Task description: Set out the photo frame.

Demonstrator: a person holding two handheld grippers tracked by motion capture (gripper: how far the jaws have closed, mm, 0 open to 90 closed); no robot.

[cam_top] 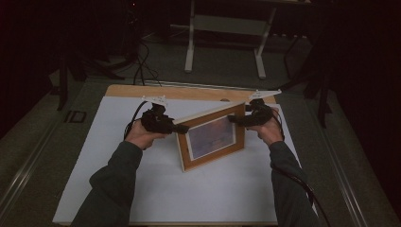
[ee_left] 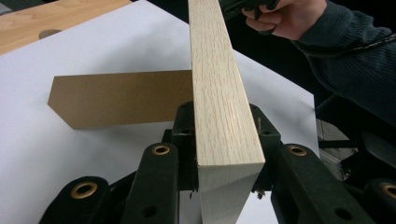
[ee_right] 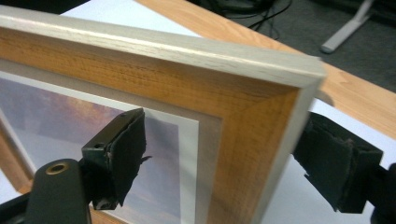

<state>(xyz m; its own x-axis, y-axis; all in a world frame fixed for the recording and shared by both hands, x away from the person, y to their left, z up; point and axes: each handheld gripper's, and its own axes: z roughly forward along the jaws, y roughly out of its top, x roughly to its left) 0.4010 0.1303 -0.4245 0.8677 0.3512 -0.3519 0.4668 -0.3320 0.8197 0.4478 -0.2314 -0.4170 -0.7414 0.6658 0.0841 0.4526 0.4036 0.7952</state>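
A wooden picture frame [cam_top: 213, 137] with a purplish print stands upright on the white sheet, leaning on its brown easel back [ee_left: 121, 98]. My left gripper [cam_top: 182, 128] is shut on the frame's upper left corner; in the left gripper view its jaws press both faces of the pale top edge [ee_left: 219, 102]. My right gripper [cam_top: 234, 119] is at the upper right corner. In the right gripper view [ee_right: 226, 161] its jaws straddle the frame [ee_right: 210, 107]. One pad [ee_right: 116, 154] lies in front of the glass. The other pad [ee_right: 336, 168] stands a little off the back, so it is open.
The white sheet [cam_top: 142, 189] covers most of a wooden table [cam_top: 189, 92]. A person's right hand [ee_left: 289, 18] holds the far gripper. Beyond the table, white desk legs [cam_top: 189, 56] and dark cables [cam_top: 142, 61] lie on the grey floor.
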